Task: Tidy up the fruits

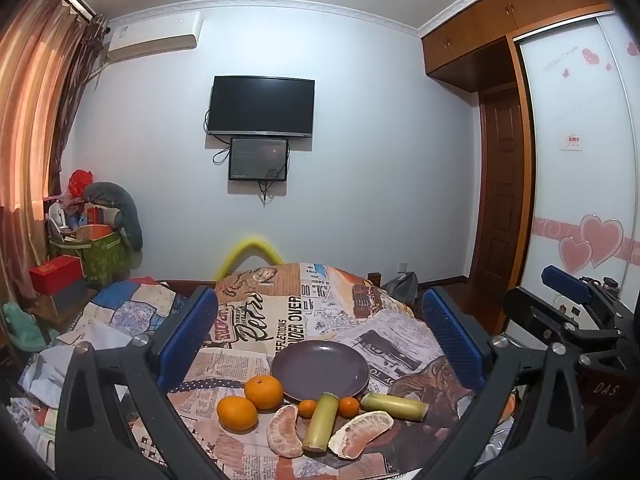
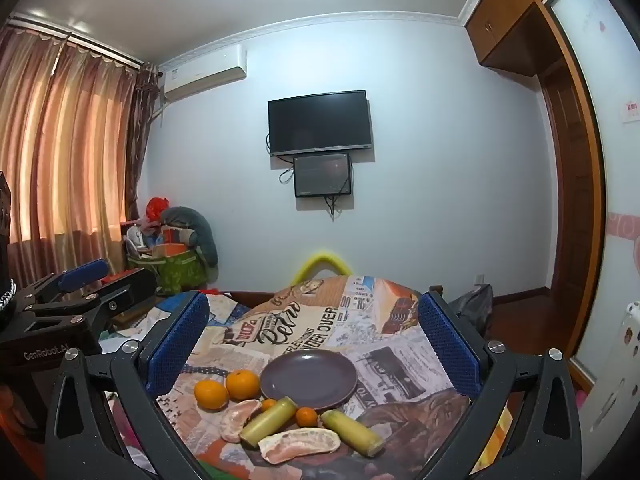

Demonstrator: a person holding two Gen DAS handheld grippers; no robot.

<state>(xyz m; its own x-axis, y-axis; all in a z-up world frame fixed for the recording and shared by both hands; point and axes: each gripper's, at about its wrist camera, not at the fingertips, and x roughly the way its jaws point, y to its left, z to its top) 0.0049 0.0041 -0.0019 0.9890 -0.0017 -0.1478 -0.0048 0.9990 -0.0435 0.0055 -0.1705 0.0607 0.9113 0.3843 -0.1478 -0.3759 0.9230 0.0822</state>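
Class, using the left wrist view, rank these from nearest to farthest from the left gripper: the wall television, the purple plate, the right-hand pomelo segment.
1. Pomelo segment, front right, on the cloth.
2. Purple plate, centre, behind the fruit.
3. Television, on the far wall.

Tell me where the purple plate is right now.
In both wrist views the purple plate sits empty on the patterned cloth, centre frame, just behind the two large oranges.

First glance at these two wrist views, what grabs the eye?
The fruit cluster on the newspaper-print cloth: two oranges at left, peeled pomelo wedges nearest the cameras, sugarcane pieces between them. Just behind sits an empty purple plate. Both the left gripper and right gripper are open, holding nothing.
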